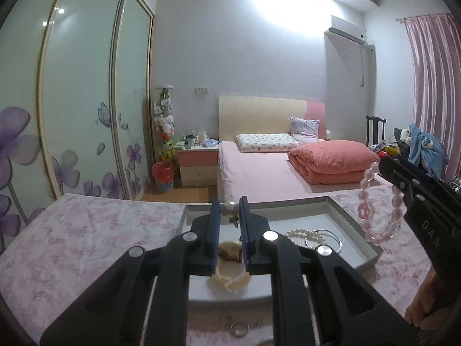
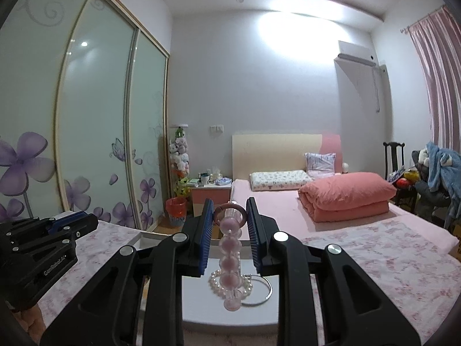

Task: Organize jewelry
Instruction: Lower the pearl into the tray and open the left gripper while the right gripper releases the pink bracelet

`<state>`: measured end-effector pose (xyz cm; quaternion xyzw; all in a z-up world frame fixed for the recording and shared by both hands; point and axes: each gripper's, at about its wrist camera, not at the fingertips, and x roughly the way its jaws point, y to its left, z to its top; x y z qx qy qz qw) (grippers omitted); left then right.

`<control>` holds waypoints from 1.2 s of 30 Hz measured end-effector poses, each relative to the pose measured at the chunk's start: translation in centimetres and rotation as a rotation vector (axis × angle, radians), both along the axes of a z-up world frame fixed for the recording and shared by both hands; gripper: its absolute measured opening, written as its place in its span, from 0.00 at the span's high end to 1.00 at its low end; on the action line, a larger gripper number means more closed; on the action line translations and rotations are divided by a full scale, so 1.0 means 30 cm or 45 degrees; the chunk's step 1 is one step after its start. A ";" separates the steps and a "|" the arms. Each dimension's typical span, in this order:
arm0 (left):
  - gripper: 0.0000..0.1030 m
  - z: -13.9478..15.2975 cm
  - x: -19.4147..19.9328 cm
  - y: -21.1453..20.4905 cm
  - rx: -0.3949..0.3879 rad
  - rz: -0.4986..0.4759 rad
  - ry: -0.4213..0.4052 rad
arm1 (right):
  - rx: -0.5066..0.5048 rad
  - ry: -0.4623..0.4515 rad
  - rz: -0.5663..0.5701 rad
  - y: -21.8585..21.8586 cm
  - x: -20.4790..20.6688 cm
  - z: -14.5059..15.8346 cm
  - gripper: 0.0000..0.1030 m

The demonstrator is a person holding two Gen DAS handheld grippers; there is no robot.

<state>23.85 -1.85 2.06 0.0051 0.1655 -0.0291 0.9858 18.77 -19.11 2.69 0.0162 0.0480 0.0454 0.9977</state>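
Note:
My left gripper (image 1: 229,210) is shut on a pearl earring (image 1: 229,210), held above the white tray (image 1: 361,227). Below it in the tray lies a cream flower piece (image 1: 230,276). A white pearl bracelet (image 1: 299,234) and a silver bangle (image 1: 331,239) lie in the tray's right part. My right gripper (image 2: 229,216) is shut on a pink bead bracelet (image 2: 229,245) that hangs down over the pearl bracelet (image 2: 247,284) and bangle (image 2: 263,295). In the left wrist view the right gripper (image 1: 386,164) holds the pink bracelet (image 1: 374,210) above the tray's right edge.
The tray rests on a pink floral cloth (image 1: 86,236). A small clear ring (image 1: 239,328) lies on the cloth in front of the tray. Beyond are a bed (image 1: 259,173), a nightstand (image 1: 198,164) and a sliding wardrobe (image 1: 72,101).

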 end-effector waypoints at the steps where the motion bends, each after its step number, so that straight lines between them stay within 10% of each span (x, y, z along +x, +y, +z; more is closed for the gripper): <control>1: 0.87 -0.006 0.027 -0.001 -0.003 -0.001 0.012 | 0.003 0.011 0.002 0.000 0.020 -0.006 0.76; 22: 0.86 -0.154 0.374 -0.042 0.024 -0.021 0.206 | 0.145 0.380 0.093 -0.005 0.297 -0.131 0.75; 26: 0.85 -0.159 0.397 -0.043 0.010 -0.020 0.231 | 0.161 0.372 0.089 -0.011 0.294 -0.128 0.55; 36: 0.70 -0.105 0.346 0.031 -0.020 0.043 0.209 | 0.148 0.326 0.061 -0.042 0.244 -0.077 0.55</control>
